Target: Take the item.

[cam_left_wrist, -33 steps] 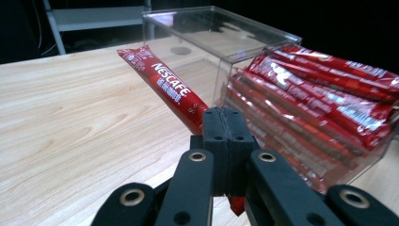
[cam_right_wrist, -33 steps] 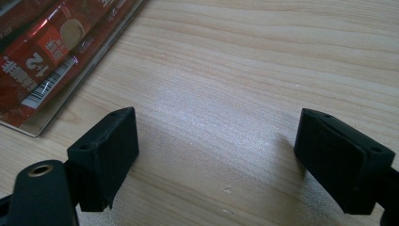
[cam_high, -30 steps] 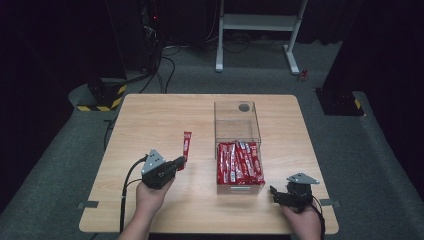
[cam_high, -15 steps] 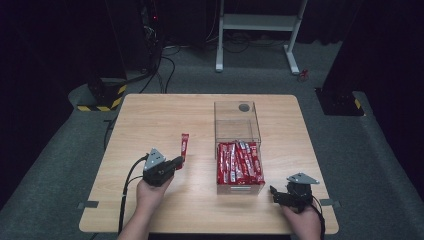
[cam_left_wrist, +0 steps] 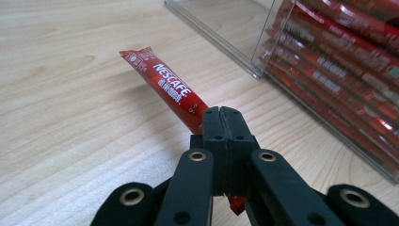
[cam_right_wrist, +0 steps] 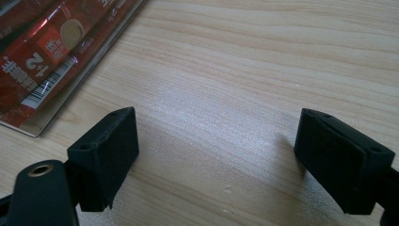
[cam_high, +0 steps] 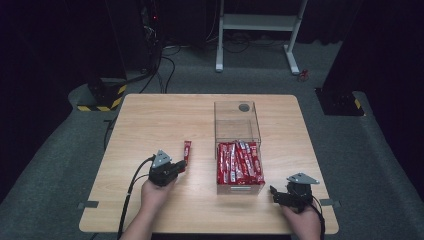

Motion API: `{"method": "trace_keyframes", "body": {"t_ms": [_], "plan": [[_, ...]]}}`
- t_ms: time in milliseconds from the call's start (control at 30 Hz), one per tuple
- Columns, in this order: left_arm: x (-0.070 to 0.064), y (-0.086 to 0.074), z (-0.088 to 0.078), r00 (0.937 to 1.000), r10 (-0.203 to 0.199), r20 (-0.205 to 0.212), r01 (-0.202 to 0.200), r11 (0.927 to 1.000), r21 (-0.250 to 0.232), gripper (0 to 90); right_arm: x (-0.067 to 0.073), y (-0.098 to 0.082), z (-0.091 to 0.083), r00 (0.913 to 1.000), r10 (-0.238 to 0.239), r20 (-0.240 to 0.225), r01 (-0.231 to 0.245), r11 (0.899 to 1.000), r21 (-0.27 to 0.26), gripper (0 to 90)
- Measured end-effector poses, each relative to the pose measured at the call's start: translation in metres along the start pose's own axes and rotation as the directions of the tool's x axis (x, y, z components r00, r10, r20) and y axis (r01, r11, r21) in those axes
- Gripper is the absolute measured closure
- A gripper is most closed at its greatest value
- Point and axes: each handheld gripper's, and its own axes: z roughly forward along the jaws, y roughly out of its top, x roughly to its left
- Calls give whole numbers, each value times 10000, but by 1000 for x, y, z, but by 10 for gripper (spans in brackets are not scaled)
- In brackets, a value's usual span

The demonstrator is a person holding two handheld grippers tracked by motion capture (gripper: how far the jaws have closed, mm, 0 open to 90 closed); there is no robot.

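My left gripper [cam_high: 176,166] [cam_left_wrist: 224,112] is shut on the near end of a red Nescafe stick [cam_high: 186,151] [cam_left_wrist: 165,89], which juts out ahead of the jaws low over the wooden table [cam_high: 150,120]. To its right stands a clear plastic box [cam_high: 237,145] [cam_left_wrist: 263,42] with several red sticks [cam_high: 239,161] [cam_left_wrist: 339,61] lying in its near half. My right gripper [cam_high: 276,192] [cam_right_wrist: 216,155] rests near the table's front right edge, open, with bare wood between its jaws. The box corner with its sticks [cam_right_wrist: 42,52] lies to that gripper's left.
The box's far half [cam_high: 235,115] holds no sticks. Beyond the table are a white stand [cam_high: 255,25], cables on the grey floor and a yellow-black striped base [cam_high: 102,95]. Bare tabletop spreads to the left and back.
My left gripper has come down and back toward the front edge, carrying the red stick with it. The right gripper has stayed where it was.
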Motion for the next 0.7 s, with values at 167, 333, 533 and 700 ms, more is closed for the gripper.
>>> {"method": "trace_keyframes", "body": {"t_ms": [167,333,533,700], "plan": [[-1,-2,4,10000,52,-79,-51,9998,166,895,0,0,0,10000,5,2,-5,10000,1,141],[0,-5,7,9998,-27,-175,33,9994,347,893,0,0,0,10000,7,4,-7,10000,2,141],[0,-7,9,9994,28,-342,-10,9986,520,882,0,0,0,10000,6,3,-6,10000,0,141],[1,-6,8,9994,-33,-349,50,9989,476,801,0,0,0,10000,5,2,-5,10000,0,141]]}}
